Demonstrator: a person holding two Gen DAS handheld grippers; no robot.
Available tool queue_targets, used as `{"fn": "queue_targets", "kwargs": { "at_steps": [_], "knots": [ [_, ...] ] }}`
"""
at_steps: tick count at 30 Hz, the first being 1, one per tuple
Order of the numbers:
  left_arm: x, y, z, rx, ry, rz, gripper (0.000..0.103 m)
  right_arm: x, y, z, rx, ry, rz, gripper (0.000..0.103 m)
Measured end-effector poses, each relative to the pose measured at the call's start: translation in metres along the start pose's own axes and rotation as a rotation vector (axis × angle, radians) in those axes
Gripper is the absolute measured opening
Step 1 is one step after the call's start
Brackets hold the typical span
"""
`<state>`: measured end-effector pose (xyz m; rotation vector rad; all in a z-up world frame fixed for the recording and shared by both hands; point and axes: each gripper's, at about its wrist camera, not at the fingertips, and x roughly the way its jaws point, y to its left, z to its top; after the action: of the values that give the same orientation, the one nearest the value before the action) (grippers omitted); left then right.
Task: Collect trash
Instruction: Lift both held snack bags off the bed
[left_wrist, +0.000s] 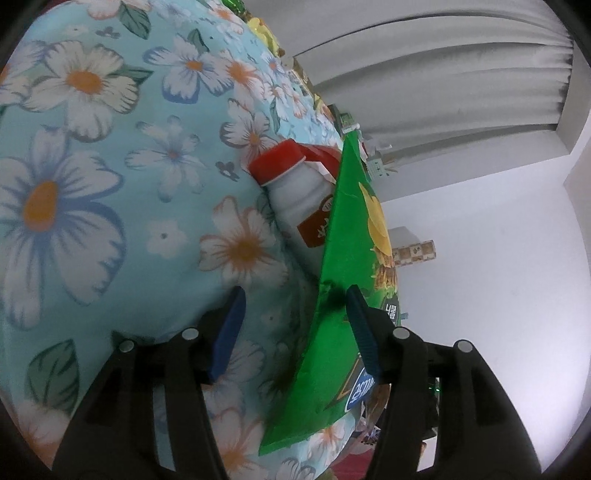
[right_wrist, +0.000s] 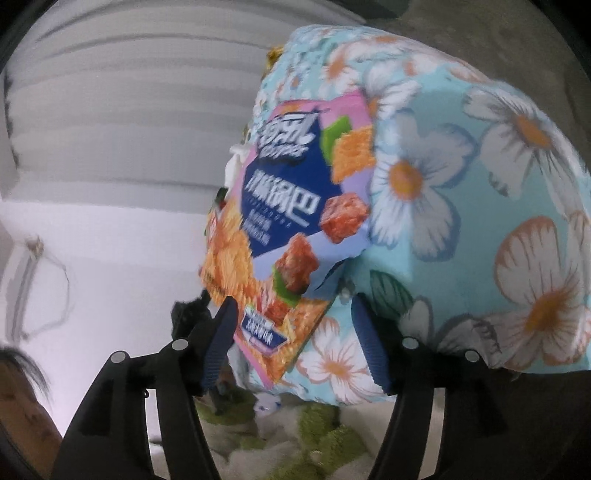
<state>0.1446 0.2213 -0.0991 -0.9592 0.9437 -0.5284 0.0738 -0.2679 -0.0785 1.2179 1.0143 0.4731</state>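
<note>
A light blue floral cloth (left_wrist: 110, 184) bulges over the left and middle of the left wrist view. Against its right side lie a white bottle (left_wrist: 295, 192) with a red cap and a green snack bag (left_wrist: 347, 240). My left gripper (left_wrist: 295, 295) is open; the green bag's lower edge runs between its jaws, close to the right finger (left_wrist: 364, 332). In the right wrist view a pink and blue snack bag (right_wrist: 291, 206) rests against the same floral cloth (right_wrist: 461, 203). My right gripper (right_wrist: 291, 302) is open, with that bag's lower corner between its jaws.
Grey curtains (left_wrist: 443, 74) and a white wall stand behind. More small wrappers (left_wrist: 347, 122) peek along the cloth's far edge. A green and cream shaggy rug (right_wrist: 325, 435) lies below the right gripper. A person's hair (right_wrist: 22, 369) shows at the lower left.
</note>
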Motion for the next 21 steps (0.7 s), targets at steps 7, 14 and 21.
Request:
{"fn": "queue_targets", "kwargs": {
  "at_steps": [7,14,21],
  "knots": [
    [0.019,-0.004,0.007,0.013,0.045,-0.024,0.042,-0.004,-0.013,0.011,0.064,-0.035,0.024,0.063],
    [0.032,-0.007,0.006,0.022,0.076,-0.017,0.027,-0.013,-0.001,0.010,0.042,-0.049,-0.001,0.062],
    [0.031,-0.005,-0.001,0.036,0.078,0.002,0.012,0.002,0.001,0.011,0.050,-0.088,-0.018,0.037]
  ]
}}
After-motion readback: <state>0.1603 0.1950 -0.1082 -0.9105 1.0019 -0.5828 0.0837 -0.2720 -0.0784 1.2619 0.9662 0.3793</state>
